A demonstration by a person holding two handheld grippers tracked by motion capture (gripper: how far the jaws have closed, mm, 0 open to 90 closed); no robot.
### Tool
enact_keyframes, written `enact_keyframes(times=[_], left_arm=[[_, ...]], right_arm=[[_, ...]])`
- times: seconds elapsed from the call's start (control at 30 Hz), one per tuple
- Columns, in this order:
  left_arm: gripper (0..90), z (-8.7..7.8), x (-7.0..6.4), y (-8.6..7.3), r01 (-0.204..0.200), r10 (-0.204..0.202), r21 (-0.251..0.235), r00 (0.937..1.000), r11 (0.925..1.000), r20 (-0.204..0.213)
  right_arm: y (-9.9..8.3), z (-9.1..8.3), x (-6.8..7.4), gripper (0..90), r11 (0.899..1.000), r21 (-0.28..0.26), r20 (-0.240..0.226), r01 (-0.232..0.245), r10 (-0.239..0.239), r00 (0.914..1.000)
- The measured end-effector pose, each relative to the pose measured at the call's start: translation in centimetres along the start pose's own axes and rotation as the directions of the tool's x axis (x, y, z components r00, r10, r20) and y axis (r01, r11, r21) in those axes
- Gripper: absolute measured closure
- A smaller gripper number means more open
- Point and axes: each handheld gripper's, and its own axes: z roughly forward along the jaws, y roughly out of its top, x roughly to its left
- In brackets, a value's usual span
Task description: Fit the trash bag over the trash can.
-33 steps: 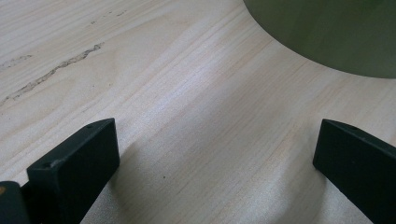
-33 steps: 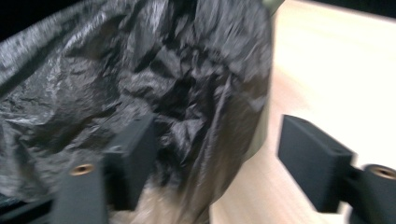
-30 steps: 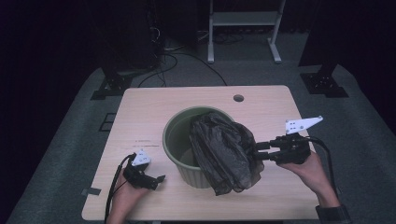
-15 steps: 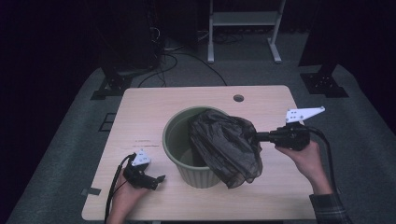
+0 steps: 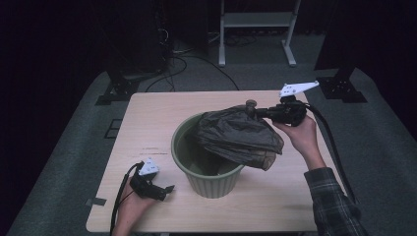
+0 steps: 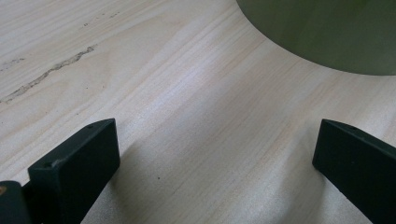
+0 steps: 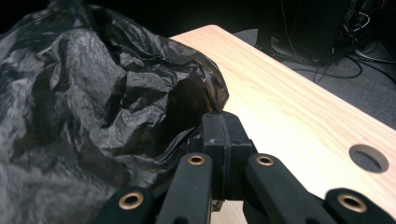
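On the desk (image 5: 147,123) stands the bin (image 5: 209,172); the bag (image 5: 236,135) lies only half over its rim, not yet spread inside. The right gripper (image 5: 258,113) is clenched on the bag's edge; the left gripper (image 5: 169,189) rests released, empty.

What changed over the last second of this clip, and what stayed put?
The right claw, shut on the black bag, moved toward the table's far side and lifted the bag's edge higher, so the bag now drapes over the bin's far-right rim instead of hanging down its right side. The green bin kept its place, and the left claw stayed open, resting on the table near the bin.
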Motion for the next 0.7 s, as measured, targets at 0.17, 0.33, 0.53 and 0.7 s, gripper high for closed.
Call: enact_keyframes(times=[0.17,0.33,0.53,0.7], left_arm=[[0.0,-0.6,-0.1,0.1,-0.01,0.01,-0.002,0.9999,0.9999,-0.004],[0.0,-2.5,0.1,0.8,0.004,-0.002,-0.053,0.999,0.9986,0.045],[0.5,-5.5,0.2,1.8,0.014,0.002,-0.127,0.9923,0.9918,0.124],[2.5,-7.2,0.0,3.1,0.0,0.025,-0.168,0.9884,0.9858,0.15]], right_arm=[[0.2,0.7,-0.1,89.9,1.0,-0.006,-0.009,-0.005,0.005,0.9999],[0.2,0.7,0.0,89.9,1.0,-0.008,-0.016,-0.005,0.005,0.9999],[0.2,1.0,-0.1,89.9,1.0,-0.002,-0.018,-0.004,0.004,0.9998],[0.2,1.1,-0.3,89.9,1.0,-0.002,-0.022,-0.01,0.01,0.9997]])
